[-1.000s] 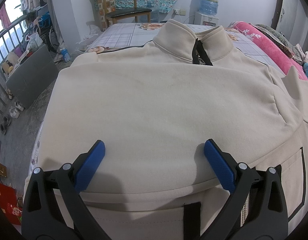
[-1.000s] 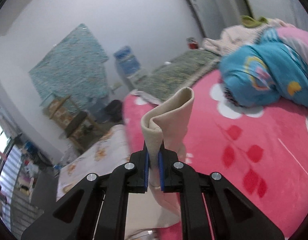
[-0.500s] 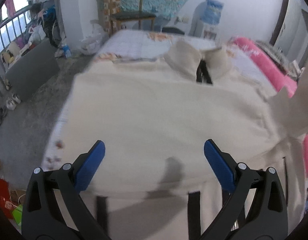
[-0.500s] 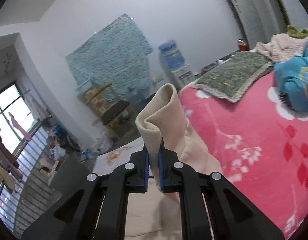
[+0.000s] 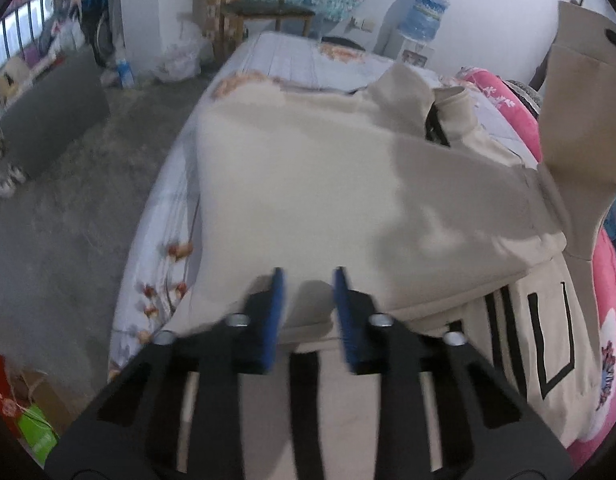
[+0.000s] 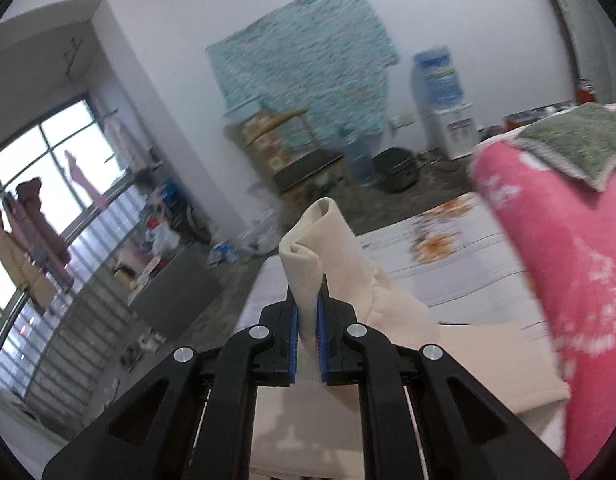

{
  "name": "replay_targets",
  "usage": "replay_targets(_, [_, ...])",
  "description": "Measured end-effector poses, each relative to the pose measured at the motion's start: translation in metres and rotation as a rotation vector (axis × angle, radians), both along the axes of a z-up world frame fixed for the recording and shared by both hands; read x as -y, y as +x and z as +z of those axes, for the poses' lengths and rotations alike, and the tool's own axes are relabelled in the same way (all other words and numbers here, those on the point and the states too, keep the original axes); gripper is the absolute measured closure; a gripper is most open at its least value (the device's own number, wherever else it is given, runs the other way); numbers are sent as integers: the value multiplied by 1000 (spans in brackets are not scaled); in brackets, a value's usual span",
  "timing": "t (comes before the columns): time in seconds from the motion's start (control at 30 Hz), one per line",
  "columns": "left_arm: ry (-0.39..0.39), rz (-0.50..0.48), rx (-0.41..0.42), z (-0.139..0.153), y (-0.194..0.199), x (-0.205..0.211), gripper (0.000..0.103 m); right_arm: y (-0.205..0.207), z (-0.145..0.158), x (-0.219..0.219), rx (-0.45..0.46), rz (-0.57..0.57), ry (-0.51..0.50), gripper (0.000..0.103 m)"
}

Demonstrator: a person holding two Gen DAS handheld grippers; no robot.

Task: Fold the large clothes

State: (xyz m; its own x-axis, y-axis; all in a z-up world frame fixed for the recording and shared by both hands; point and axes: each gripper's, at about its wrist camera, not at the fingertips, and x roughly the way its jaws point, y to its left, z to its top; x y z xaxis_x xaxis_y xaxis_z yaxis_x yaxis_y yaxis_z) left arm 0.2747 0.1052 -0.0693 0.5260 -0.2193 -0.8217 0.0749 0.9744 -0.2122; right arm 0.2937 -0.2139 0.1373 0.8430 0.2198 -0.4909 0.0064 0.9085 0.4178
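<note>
A large cream sweatshirt (image 5: 328, 184) with a stand-up collar (image 5: 424, 92) and black zipper lies partly folded on the bed. My left gripper (image 5: 305, 280) hovers low over its near folded edge, blue pads a narrow gap apart, holding nothing. My right gripper (image 6: 308, 312) is shut on a cream sleeve (image 6: 320, 248), held up above the garment. That lifted sleeve (image 5: 580, 100) hangs at the right of the left wrist view.
A pale floral bedsheet (image 5: 299, 56) covers the bed. A pink blanket (image 6: 568, 264) lies along the right side with a green cushion (image 6: 576, 140). A chair (image 5: 267, 8) and a water dispenser (image 5: 422, 20) stand beyond the bed; grey floor (image 5: 59, 220) lies at left.
My left gripper's jaws have closed from wide open to a narrow gap and pulled back toward the near hem. My right gripper has swung the held sleeve leftward over the sweatshirt.
</note>
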Motion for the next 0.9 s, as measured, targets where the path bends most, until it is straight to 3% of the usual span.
replay_targets(0.07, [-59, -4, -12, -3, -2, -10, 94, 11, -10, -27, -11, 42, -23, 95])
replay_targets(0.17, [-177, -2, -17, 0, -9, -30, 94, 28, -35, -84, -35, 173, -69, 95])
replay_targets(0.27, [-243, -1, -12, 6, -14, -44, 94, 42, -63, -134, -74, 300, -130, 94])
replay_targets(0.33, [-288, -7, -9, 9, -17, -54, 94, 52, -94, -175, -148, 420, -181, 92])
replay_targets(0.37, [-303, -7, -9, 8, -17, -56, 94, 56, -104, -187, -182, 454, -199, 84])
replay_targets(0.4, [-319, -4, -7, 8, -18, -61, 94, 60, -120, -202, -237, 496, -215, 67])
replay_targets(0.47, [-330, 0, -2, 9, -17, -66, 92, 67, -142, -213, -324, 543, -199, 52])
replay_targets(0.57, [-372, -1, 12, 11, -13, -75, 87, 66, -144, -195, -338, 542, -146, 50])
replay_targets(0.67, [-377, 6, 30, 17, -4, -77, 79, 58, -129, -138, -319, 470, -73, 45])
replay_targets(0.77, [-340, 27, 26, 20, 21, -70, 65, 51, -122, -77, -308, 364, -117, 44])
replay_targets(0.9, [-275, 42, -24, 12, 60, -55, 62, 31, -127, 18, -359, 142, -185, 44])
